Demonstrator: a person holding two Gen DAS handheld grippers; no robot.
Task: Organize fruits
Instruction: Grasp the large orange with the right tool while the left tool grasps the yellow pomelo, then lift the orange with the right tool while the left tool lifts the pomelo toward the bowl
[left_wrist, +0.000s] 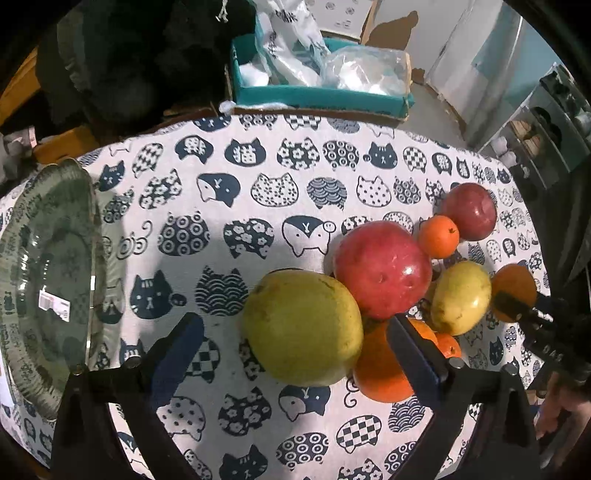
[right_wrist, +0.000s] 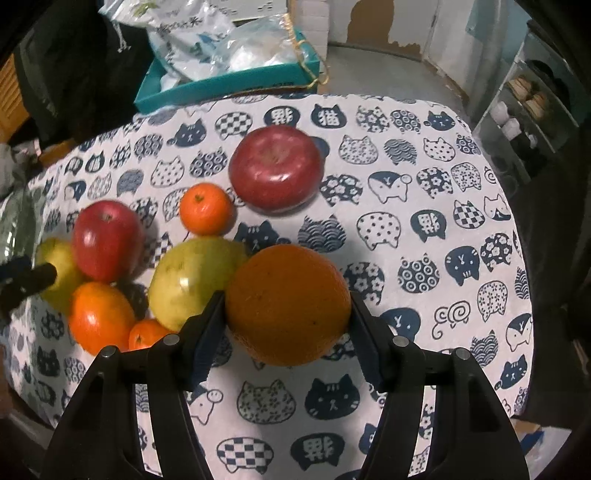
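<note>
Right gripper: clamped on big orange at its widest girth; smooth rind, slip and roll off cloth possible. Left gripper: jaws wide, astride pear, not pressing; right finger crowding neighbours, likely nudge. Farther: apples, small oranges bunched. Glass plate at far left.

Both views look steeply down from just behind their own jaws onto the cat-print tablecloth, close above it. The left wrist view has a green pear between its wide-set jaws, with a glass plate off past the left jaw. The right wrist view has an orange filling the space between its jaws. Both share the fruit cluster, the cloth and the teal box beyond the table's far edge.
</note>
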